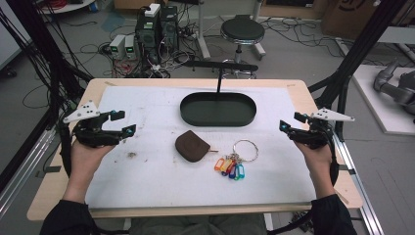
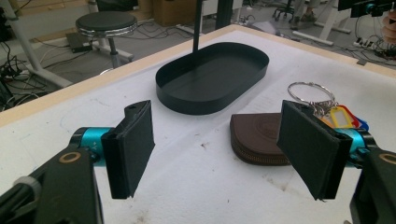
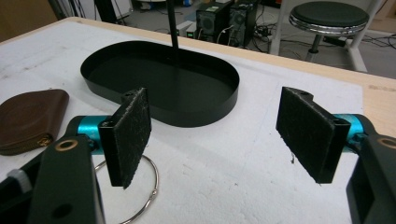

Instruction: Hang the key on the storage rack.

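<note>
Brown pouch sits partly hidden behind left gripper, both grippers' jaws spread, empty.

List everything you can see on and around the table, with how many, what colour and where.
Pouch: one, brown, zipped, middle of the table.
Key ring: one, silver, right of the pouch.
Key tags: a bunch, orange, yellow, red, blue, on the key ring, nearer the person.
Tray: one, black, oval, far middle of the table, an upright black rod rising from it.
Table: one, wooden rim, white cover.
Stool: one, black seat, on the floor beyond the table.
Computer towers: two, black, on the floor beyond the table.
Left gripper: one, black, jaws open, left side of the table.
Right gripper: one, black, jaws open, right side of the table.
</note>
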A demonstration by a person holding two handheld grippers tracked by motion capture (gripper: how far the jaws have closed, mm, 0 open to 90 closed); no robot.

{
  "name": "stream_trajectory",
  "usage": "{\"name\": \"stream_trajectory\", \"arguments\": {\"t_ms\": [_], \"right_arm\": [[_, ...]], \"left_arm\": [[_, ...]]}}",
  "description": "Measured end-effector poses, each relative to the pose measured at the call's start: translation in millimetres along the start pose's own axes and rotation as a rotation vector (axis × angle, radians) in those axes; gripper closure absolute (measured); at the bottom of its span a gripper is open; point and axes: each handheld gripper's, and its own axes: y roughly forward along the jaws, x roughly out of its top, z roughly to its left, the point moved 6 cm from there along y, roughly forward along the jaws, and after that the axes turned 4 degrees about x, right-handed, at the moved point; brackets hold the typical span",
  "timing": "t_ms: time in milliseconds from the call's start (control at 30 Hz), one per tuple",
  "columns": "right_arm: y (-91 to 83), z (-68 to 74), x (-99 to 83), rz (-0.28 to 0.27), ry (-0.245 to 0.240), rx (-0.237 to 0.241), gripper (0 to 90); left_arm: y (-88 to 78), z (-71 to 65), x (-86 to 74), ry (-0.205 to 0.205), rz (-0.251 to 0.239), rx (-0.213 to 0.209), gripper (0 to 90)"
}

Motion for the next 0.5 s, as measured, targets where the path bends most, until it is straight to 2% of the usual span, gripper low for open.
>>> {"name": "stream_trajectory", "arguments": {"t_ms": [167,267,333,400,500], "right_arm": [[1.6,0.6,-1.7,0.007,0.011,0.009,27.4],[5.5,4.1,-5.9,0.023,0.004,0.049,34.1],[7.8,5.8,-8.3,0.03,-0.006,0.052,34.6],[17.3,12.4,-18.4,0.072,-0.019,0.071,41.3],[23.0,16.8,-25.6,0.087,-0.015,0.087,44.3]], "left_arm": [[5.8,-1.8,-3.3,-0.002,0.011,-0.001,27.3],[5.6,-0.6,-2.5,-0.004,0.002,0.009,27.3],[4.7,1.7,-2.0,-0.011,-0.005,0.014,27.3],[4.2,3.7,-1.7,-0.026,-0.016,0.017,27.3],[4.0,6.0,-1.7,-0.035,-0.023,0.018,27.3]]}}
